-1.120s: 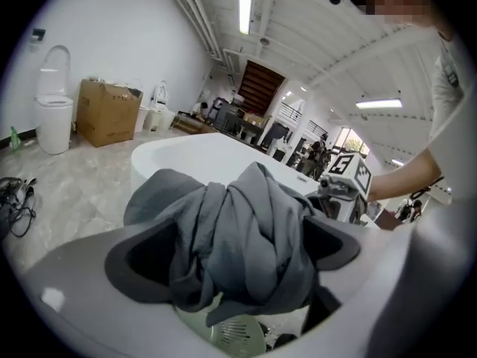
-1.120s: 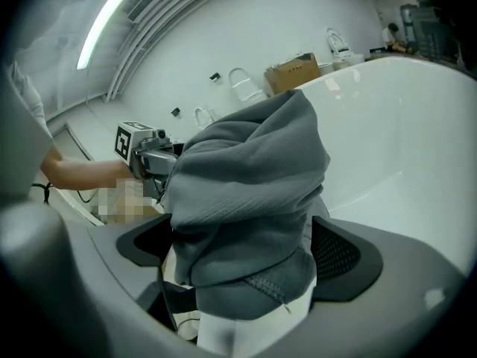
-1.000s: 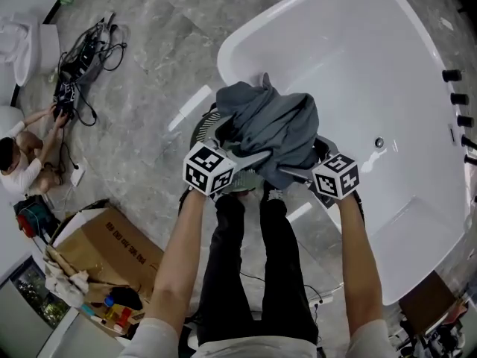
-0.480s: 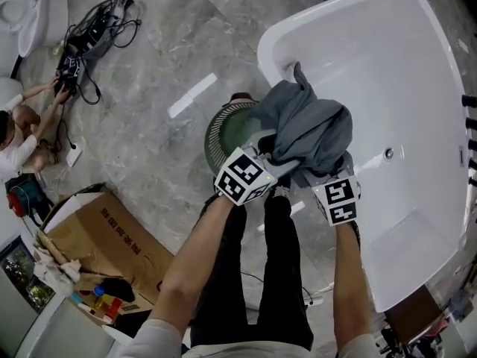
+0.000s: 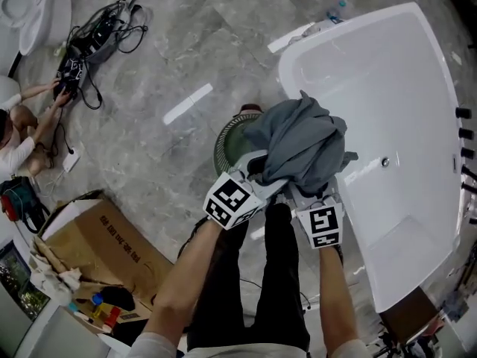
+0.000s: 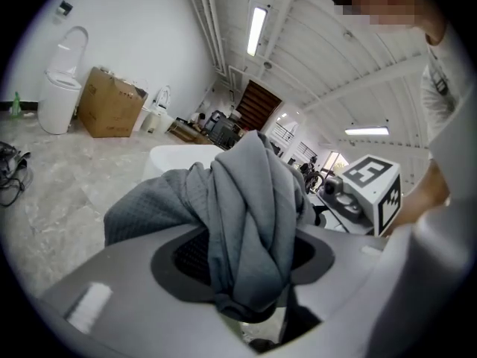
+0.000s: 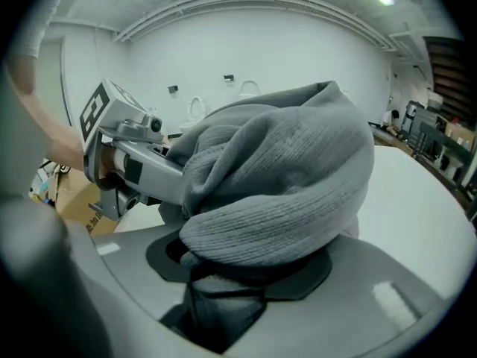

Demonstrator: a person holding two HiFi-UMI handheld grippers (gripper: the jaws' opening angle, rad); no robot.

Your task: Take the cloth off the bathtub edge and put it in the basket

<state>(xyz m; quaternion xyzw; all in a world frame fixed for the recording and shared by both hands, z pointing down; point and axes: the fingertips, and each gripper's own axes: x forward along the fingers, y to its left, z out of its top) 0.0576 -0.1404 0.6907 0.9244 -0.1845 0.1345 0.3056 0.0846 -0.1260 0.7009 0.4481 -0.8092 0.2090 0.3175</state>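
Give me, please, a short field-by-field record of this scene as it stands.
cloth: grey, bunched, raised between both grippers
left gripper: jaws closing, cloth between them
right gripper: jaws closing, cloth between them
basket: green, round, on the floor beside the bathtub, partly under the cloth
bathtub: white, to the person's right

We list, lower centre of frame: black long trousers (image 5: 262, 274); pale short-sleeved top, its sleeves (image 5: 151, 346) at the bottom edge, left and right; forearms uncovered.
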